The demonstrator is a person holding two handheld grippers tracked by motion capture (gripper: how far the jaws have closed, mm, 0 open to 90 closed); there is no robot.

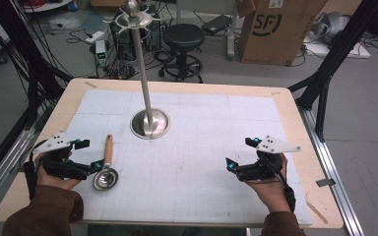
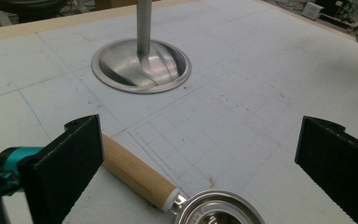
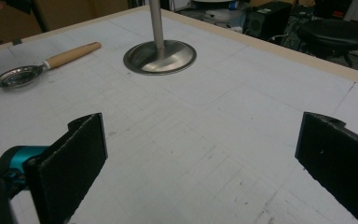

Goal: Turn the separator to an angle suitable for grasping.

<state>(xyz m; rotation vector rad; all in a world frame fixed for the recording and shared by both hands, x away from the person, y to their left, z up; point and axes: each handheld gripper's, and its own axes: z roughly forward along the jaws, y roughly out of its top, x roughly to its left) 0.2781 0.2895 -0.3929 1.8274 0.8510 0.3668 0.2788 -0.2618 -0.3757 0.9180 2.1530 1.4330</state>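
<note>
From the high view, a tall shiny metal stand with a round dish base and little hooks on top (image 1: 149, 123) sits in the middle of the white gridded mat (image 1: 202, 147) that covers the wooden table (image 1: 295, 113). It is probably in the middle so both hands can reach it. A small metal strainer spoon with a light wooden handle (image 1: 106, 167) lies flat on the mat, its handle pointing away from the person and its round bowl near them. The left gripper (image 1: 91, 157) is just beside the bowl, low over the mat, as if it is there to pick the spoon up. The right gripper (image 1: 241, 153) rests well apart from the spoon, on the other side of the mat, with nothing near it, so it looks like it is just waiting

From the left gripper view, the two black jaws stand spread wide with nothing between them. The spoon (image 2: 140, 172) lies low in front, its handle passing close by one jaw, not pinched. The stand's base (image 2: 141, 66) is farther off

From the right gripper view, these jaws are spread wide too and hold nothing. The spoon (image 3: 51, 63) and the stand (image 3: 160, 56) are far across the mat, and a black round stool (image 3: 335, 32) stands on the floor past the table edge
</note>
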